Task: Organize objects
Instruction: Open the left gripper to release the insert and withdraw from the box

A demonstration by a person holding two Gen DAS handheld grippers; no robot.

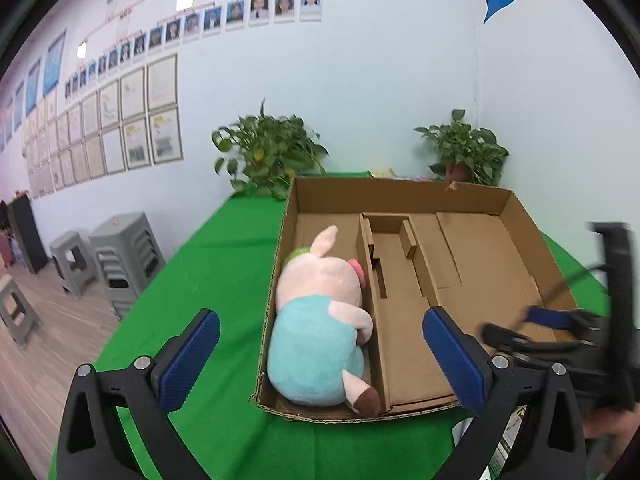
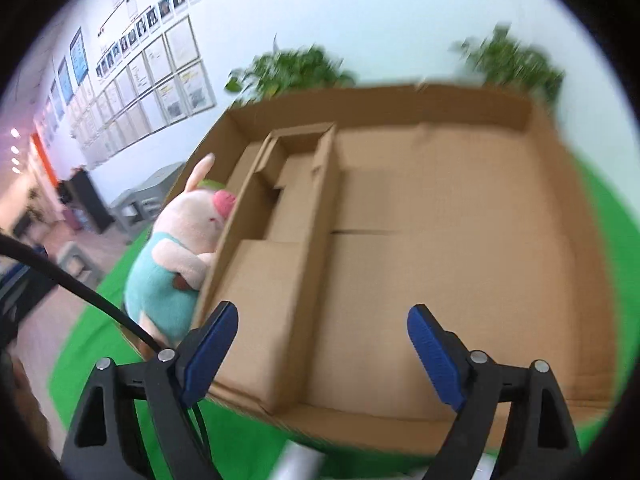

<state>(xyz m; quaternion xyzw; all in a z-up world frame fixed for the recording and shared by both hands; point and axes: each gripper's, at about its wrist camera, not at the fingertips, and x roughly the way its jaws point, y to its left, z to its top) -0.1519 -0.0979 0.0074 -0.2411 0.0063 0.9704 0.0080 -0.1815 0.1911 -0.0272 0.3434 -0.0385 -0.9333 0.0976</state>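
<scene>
Both hand-held grippers stand spread and empty: the left hand-held gripper (image 1: 320,356) hangs over the near end of the cardboard box (image 1: 404,196), the right hand-held gripper (image 2: 322,354) over the box's near edge, its view blurred. On the green bench (image 1: 208,280) the box is split by cardboard dividers. A plush pig (image 1: 320,320) fills the narrow left compartment, lying with its long axis along the compartment, feet toward the near wall and head toward the far one. From the left hand-held gripper the pig lies straight ahead, between the fingers' line of sight; from the right one it lies well off to the left, beyond a divider. The left is nearer the pig. The wide right compartment looks bare.
</scene>
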